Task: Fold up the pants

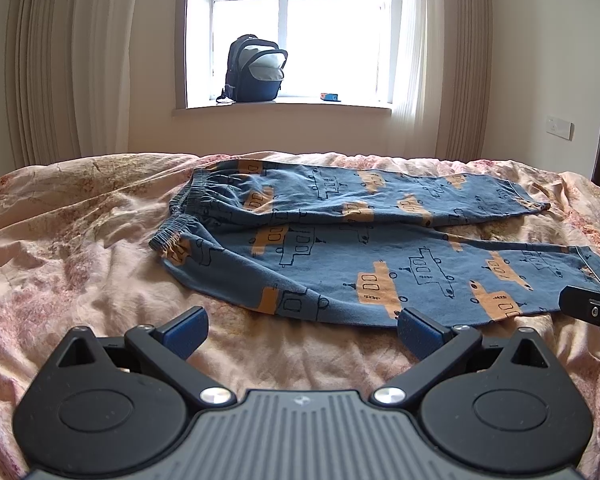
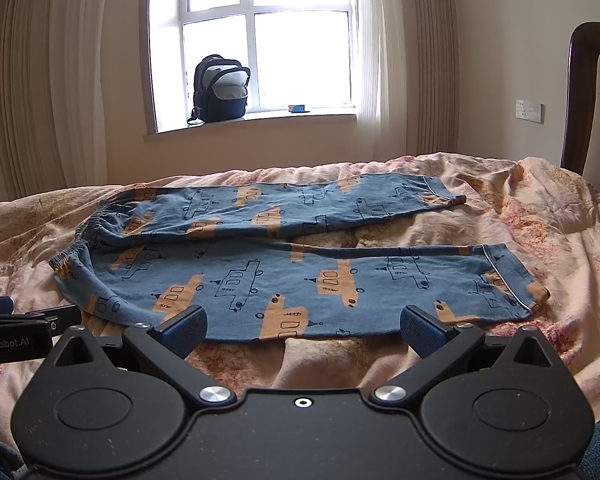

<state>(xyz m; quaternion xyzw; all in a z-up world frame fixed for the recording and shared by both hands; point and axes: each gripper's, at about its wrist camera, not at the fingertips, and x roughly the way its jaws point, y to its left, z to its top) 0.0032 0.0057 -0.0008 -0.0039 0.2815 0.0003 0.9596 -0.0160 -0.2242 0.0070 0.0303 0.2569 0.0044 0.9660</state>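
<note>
The blue cotton pants with orange boat prints (image 1: 380, 248) lie flat on the pink flowered bed cover (image 1: 80, 240). The left claw (image 1: 302, 330) is spread wide just before them. The right claw (image 2: 304, 330) is spread too, holding nothing.

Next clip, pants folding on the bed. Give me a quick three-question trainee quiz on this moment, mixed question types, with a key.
1. True or false: the left gripper is shut on the pants.
2. Multiple choice: the waistband lies toward which side of both views? A) left B) right C) hidden under the legs
3. Fill in: on the windowsill stands an open ____.

Key: 1 false, both it and the right gripper are open, short of the near leg. 2 A. 3 backpack.
</note>
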